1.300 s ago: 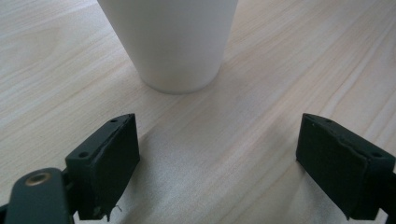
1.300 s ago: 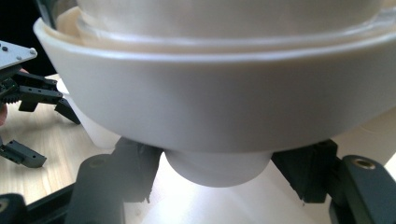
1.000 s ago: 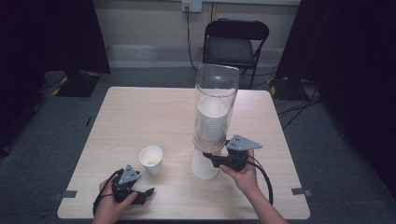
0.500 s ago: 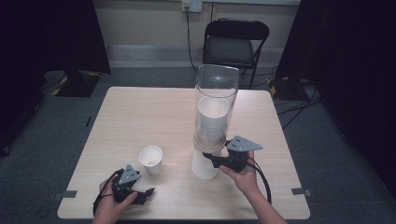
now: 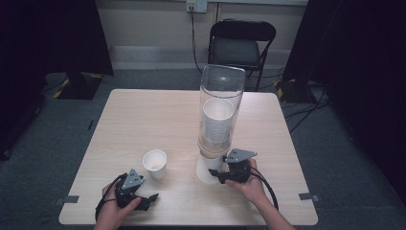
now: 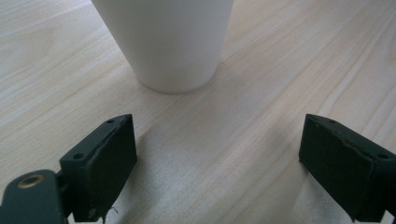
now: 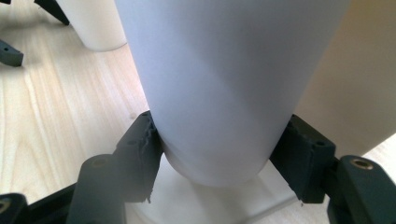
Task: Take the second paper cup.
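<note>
A tall clear dispenser tube (image 5: 222, 96) stands on the table (image 5: 143, 115) and holds a stack of white cups (image 5: 218, 122). The lowest cup (image 5: 208, 167) (image 7: 224, 93) sticks out under the tube. My right gripper (image 5: 214, 173) (image 7: 219, 154) is shut on it near its bottom end, both pads pressed to its sides. A loose white paper cup (image 5: 155, 163) (image 6: 168, 42) stands upright on the table to the left. My left gripper (image 5: 151, 196) (image 6: 217, 163) rests open just short of it, with nothing between its fingers (image 6: 105, 163).
A black folding chair (image 5: 242, 45) stands behind the table's far edge. In the right gripper view the loose cup (image 7: 95, 23) stands at the top left. A white base (image 7: 210, 200) lies under the held cup.
My right gripper has sunk a little toward the table with the lowest cup in its grip. The left gripper and the loose cup have stayed in place.
</note>
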